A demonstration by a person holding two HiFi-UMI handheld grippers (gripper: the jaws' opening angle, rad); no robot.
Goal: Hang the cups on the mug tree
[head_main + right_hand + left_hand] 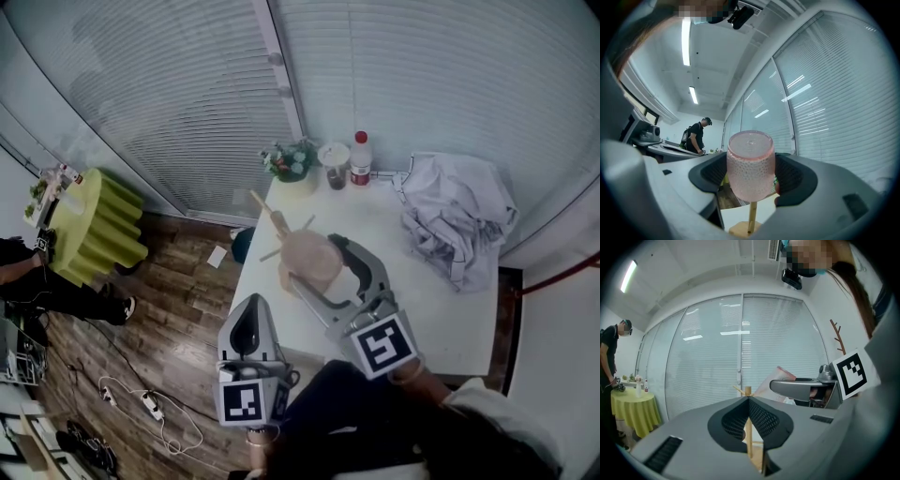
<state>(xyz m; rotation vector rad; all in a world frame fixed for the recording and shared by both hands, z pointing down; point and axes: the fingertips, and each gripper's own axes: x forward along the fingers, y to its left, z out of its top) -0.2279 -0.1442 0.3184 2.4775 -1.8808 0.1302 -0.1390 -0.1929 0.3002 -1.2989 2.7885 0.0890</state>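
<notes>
Head view: your right hand-held gripper [323, 272] holds a pink cup [309, 258] just ahead of its marker cube, over the white worktop [441, 309]. The wooden mug tree [277, 225] stands just beyond the cup, and the pegs that show are bare. Your left hand-held gripper [250, 311] hangs off the worktop's near edge, well apart from the tree.

Left gripper view: the jaws meet with only a slit between them and nothing gripped. The tree's post [748, 392] shows beyond that slit, and the right hand-held gripper is off to the right with a bit of pink at its tip.

Right gripper view: the jaws are clamped on both sides of the dimpled cup [751, 164], closed end towards the camera. The post and base [751, 220] sit below and beyond it.

Progress, as judged: no cup is hung yet. One is in hand near the tree. Hooking its handle on a peg is left, and the handle is not visible here.
</notes>
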